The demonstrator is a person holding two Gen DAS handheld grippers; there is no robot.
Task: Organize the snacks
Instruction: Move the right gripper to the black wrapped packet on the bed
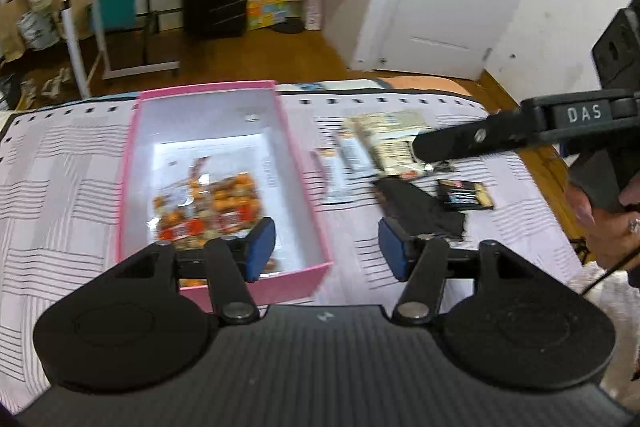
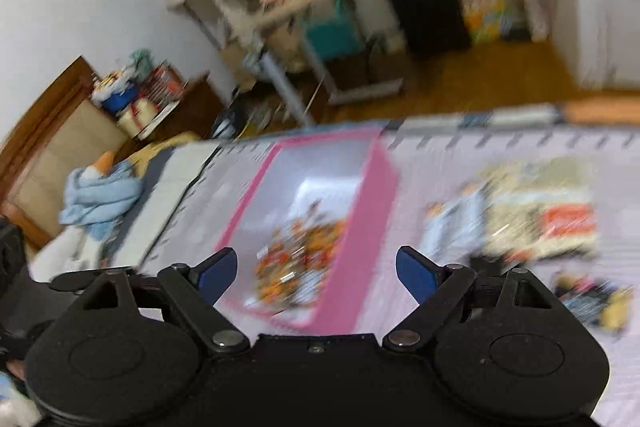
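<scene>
Left wrist view: pink box (image 1: 224,183), open-topped cardboard with a white inside, sits on the bed (image 1: 60,187) over a striped pale-lilac bedspread. One clear snack bag (image 1: 208,207) with orange and red pieces lies in it on a printed white sheet (image 1: 224,155); print too blurred to read. Right of the box, well apart from it, is a loose pile: two white tubes (image 1: 344,159) side by side, a cream packet (image 1: 394,141) with dark print, a flat black wrapper (image 1: 420,207), and a small dark packet (image 1: 466,195) with yellow corners. No brand legible on any of them.

Left gripper (image 1: 327,247): jaws spread, blue pads, nothing between them; one pad hangs over the box's near corner, the other over the bedspread.

Right gripper (image 2: 316,277): jaws spread wide, empty, over the near end of the box in its own, heavily blurred view. In the left view its black arm crosses above the pile and carries a plate reading "DAS" (image 1: 584,113). A hand (image 1: 608,223) grips its handle at the right edge.

Both bodies are matte black plastic with round pivot housings.
</scene>
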